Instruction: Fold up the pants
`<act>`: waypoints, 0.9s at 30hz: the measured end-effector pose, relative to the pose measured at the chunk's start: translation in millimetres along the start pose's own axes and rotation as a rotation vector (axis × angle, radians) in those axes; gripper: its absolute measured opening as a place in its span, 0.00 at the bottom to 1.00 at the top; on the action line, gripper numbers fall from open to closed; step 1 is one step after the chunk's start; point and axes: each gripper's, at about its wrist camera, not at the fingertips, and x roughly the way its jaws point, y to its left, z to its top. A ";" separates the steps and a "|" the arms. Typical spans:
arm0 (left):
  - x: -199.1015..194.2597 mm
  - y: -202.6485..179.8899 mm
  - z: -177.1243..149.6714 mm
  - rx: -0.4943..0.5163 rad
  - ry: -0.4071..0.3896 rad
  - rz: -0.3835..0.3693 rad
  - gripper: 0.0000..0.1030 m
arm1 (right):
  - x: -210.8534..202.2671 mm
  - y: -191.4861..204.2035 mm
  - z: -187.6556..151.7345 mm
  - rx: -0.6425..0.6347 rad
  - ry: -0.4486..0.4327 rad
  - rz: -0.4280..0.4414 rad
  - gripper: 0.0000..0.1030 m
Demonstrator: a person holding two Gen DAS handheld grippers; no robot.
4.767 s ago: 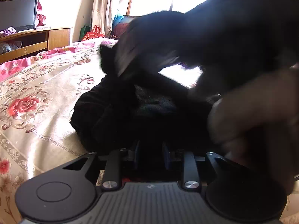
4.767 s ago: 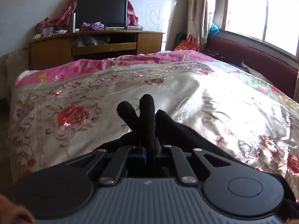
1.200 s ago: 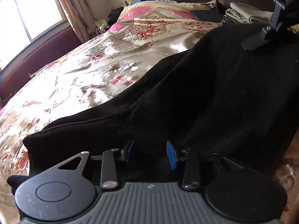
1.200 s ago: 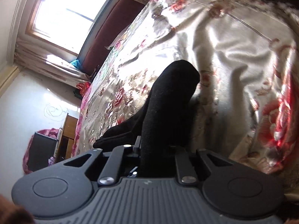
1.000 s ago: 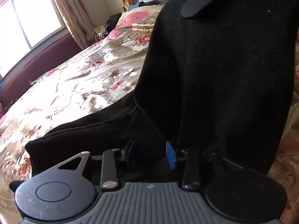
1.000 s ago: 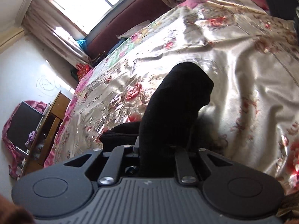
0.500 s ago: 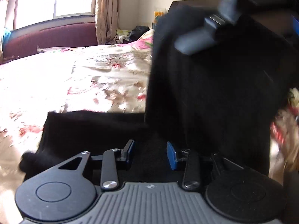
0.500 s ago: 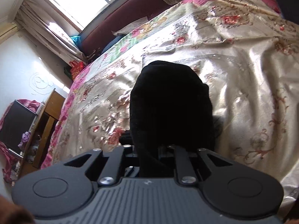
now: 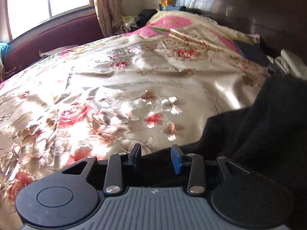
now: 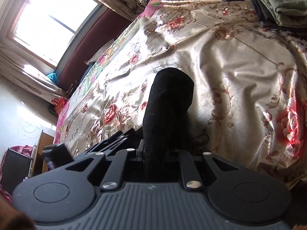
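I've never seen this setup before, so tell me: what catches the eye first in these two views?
The shiny floral bedspread fills both views, sunlit from the window at upper left. Black pants stand out against it, a bunched fold clamped in the right hand-held gripper. The left hand-held gripper sits open over the pants' edge.

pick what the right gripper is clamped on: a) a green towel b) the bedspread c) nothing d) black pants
d: in the right wrist view the right gripper is shut on a fold of the black pants that sticks up between its fingers above the bedspread.
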 end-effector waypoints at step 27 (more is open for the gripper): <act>-71.6 27.2 -80.3 -0.132 -0.032 0.008 0.51 | 19.1 20.4 3.1 0.016 0.023 0.086 0.15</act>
